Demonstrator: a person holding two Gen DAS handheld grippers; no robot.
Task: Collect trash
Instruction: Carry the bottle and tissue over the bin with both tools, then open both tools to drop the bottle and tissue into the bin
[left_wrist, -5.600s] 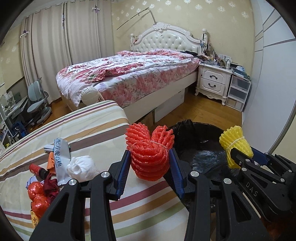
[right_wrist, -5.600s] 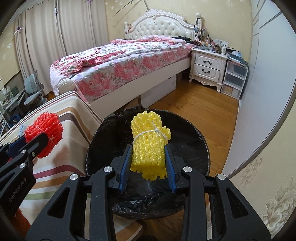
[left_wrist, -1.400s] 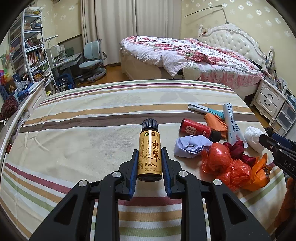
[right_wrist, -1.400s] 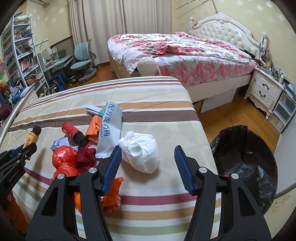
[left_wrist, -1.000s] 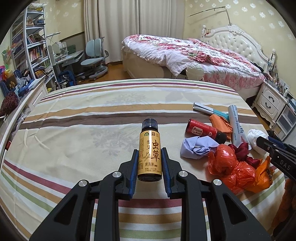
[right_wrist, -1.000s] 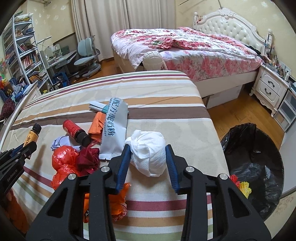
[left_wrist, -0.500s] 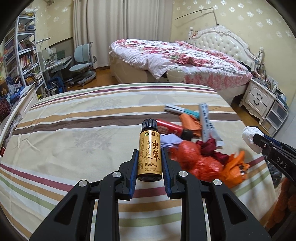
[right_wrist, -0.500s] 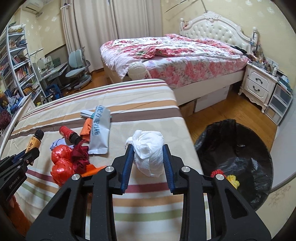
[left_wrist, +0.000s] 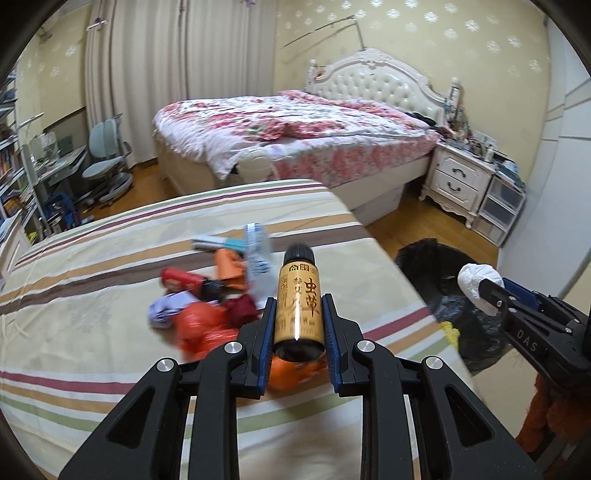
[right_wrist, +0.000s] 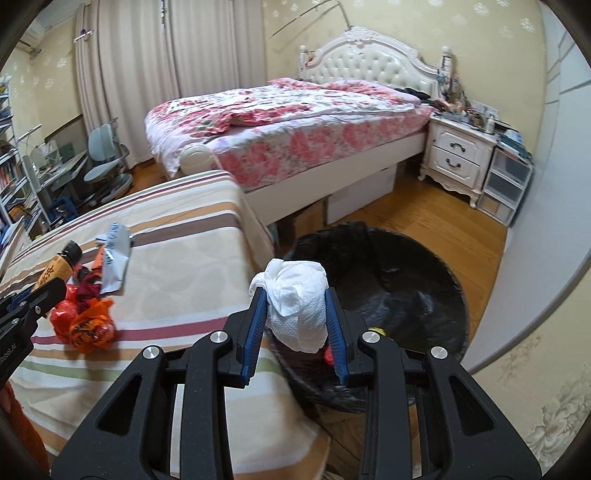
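2 claws angled downward: left claw (left_wrist: 298, 325) grips bottle (left_wrist: 298, 301), right claw (right_wrist: 294, 314) grips tissue wad (right_wrist: 295, 302).

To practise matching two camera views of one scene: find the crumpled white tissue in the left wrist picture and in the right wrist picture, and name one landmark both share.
Left wrist view: the crumpled white tissue sits at the right edge, at the tip of the right tongs.
Right wrist view: it is at lower centre, clamped between the blue pads.
Shared landmark: the black-lined trash bin beside the striped bed.
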